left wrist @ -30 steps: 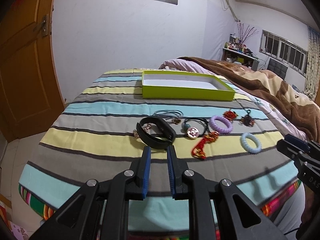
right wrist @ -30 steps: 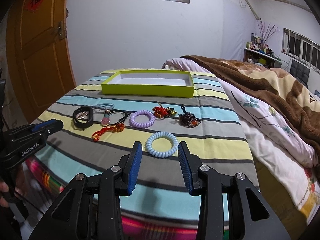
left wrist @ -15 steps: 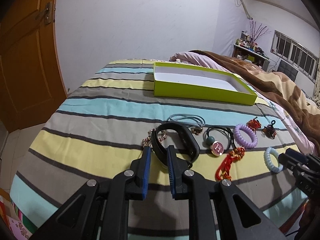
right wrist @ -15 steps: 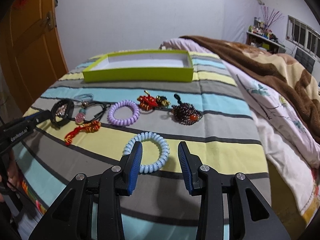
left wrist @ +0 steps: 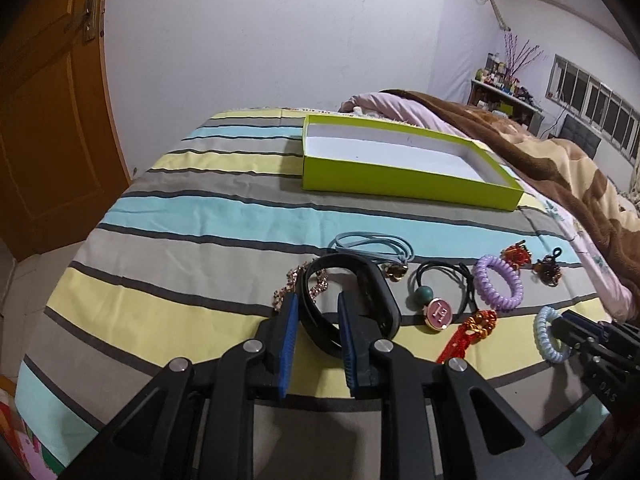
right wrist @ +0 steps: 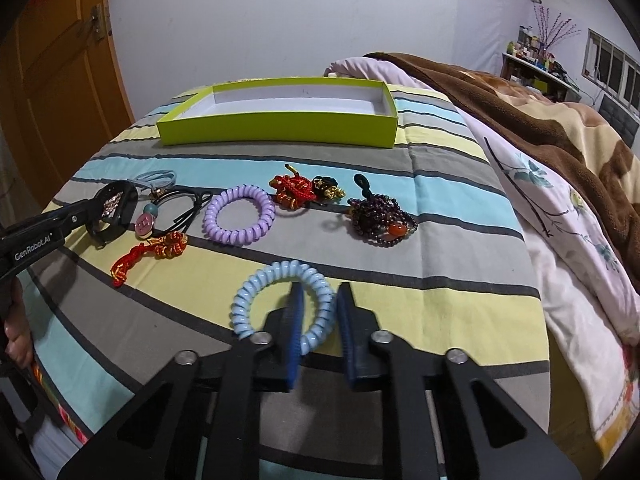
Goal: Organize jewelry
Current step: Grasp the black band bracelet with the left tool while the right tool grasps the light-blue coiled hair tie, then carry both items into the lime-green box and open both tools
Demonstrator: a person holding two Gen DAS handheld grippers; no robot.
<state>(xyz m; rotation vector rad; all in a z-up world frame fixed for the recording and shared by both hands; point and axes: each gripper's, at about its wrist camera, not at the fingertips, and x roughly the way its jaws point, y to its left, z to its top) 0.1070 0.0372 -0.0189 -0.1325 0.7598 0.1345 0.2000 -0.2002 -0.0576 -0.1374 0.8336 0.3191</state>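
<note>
On the striped bedspread [right wrist: 460, 280] a row of jewelry and hair ties lies in front of an empty lime-green box [right wrist: 280, 130], which sits at the far end, apparently the place where the pieces are meant to go. Both claws have come in low, each to its own piece, so that two items could be lifted at once. The right claw [right wrist: 318, 322] straddles the near right side of the pale blue coil hair tie [right wrist: 280, 304]: its left finger stands inside the ring and its right finger outside, and the jaws have just been closing on the coil between them, though a small gap on the outer side leaves it unclear whether the pads press yet. The left claw [left wrist: 316, 334] straddles the near left side of the black wristband [left wrist: 352, 300], one finger outside and the other inside the loop; its jaws have just been opening a little and stand half apart, with the strap between them but not visibly pinched. The purple coil tie [right wrist: 239, 216], the red knotted cord [right wrist: 150, 256] and the dark bead bracelet [right wrist: 378, 220] lie untouched nearby, well short of the box.
</note>
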